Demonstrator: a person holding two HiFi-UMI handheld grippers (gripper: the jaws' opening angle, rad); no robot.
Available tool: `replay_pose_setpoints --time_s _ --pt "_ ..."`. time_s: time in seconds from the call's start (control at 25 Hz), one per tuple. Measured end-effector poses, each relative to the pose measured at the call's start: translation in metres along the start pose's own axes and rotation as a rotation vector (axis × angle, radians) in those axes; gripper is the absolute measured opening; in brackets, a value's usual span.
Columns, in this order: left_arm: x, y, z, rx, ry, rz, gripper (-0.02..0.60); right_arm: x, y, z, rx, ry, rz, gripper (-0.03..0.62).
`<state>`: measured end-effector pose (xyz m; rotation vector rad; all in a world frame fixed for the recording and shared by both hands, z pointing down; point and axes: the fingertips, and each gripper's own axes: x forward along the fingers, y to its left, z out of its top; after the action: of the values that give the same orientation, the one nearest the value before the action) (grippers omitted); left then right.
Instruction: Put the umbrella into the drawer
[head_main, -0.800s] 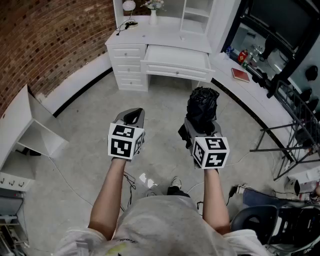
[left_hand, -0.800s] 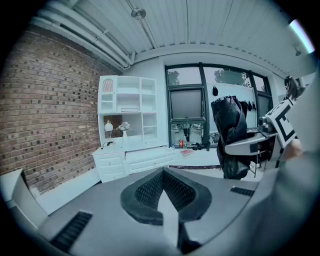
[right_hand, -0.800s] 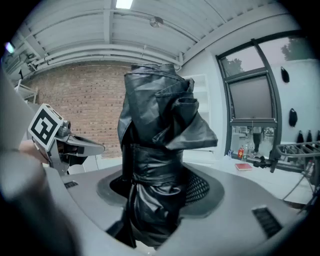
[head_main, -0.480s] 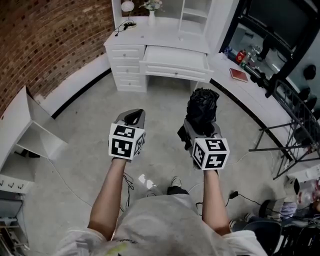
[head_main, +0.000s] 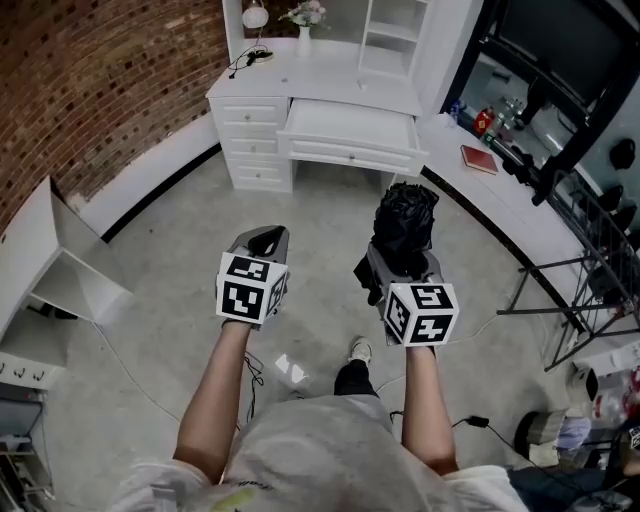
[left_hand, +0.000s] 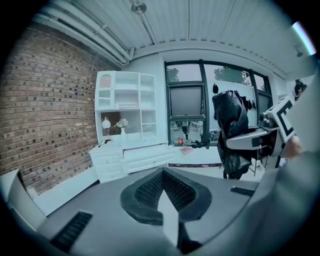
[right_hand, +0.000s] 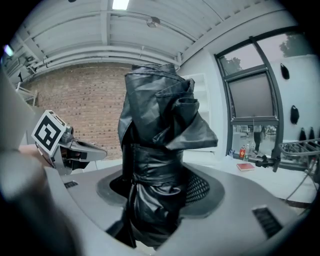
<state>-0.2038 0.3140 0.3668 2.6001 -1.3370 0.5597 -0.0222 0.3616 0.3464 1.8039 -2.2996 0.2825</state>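
Observation:
A folded black umbrella (head_main: 405, 225) stands upright in my right gripper (head_main: 400, 262), whose jaws are shut on its lower part. In the right gripper view the umbrella (right_hand: 160, 165) fills the middle and hides the gap of the gripper (right_hand: 159, 195). My left gripper (head_main: 264, 238) floats beside it at the same height, shut and holding nothing; its jaws (left_hand: 162, 192) meet in a line. Ahead, the white desk's wide drawer (head_main: 350, 152) is pulled open and looks bare inside. From the left gripper view the umbrella (left_hand: 231, 130) shows at the right.
The white desk (head_main: 300, 85) carries a lamp and a vase and has a stack of small drawers at its left. A red book (head_main: 479, 158) lies on the side counter. A white shelf unit (head_main: 60, 260) stands left, a metal rack (head_main: 590, 270) right, cables cross the floor.
The person has stepped a little toward the desk, which now sits slightly lower in the head view; one foot has moved forward. Both grippers keep their pose, the umbrella still held.

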Motion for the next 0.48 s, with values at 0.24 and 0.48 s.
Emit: replay_pose_setpoints --time_s 0.24,0.48 --pt "0.04 0.002 0.018 -0.003 0.008 0.035 -0.003 0.03 -0.039 0.011 -0.004 -0.008 0.031 0.255" --pt "0.09 0.001 0.046 -0.008 0.015 0.063 -0.003 0.068 -0.083 0.023 -0.003 -0.004 0.072 0.255"
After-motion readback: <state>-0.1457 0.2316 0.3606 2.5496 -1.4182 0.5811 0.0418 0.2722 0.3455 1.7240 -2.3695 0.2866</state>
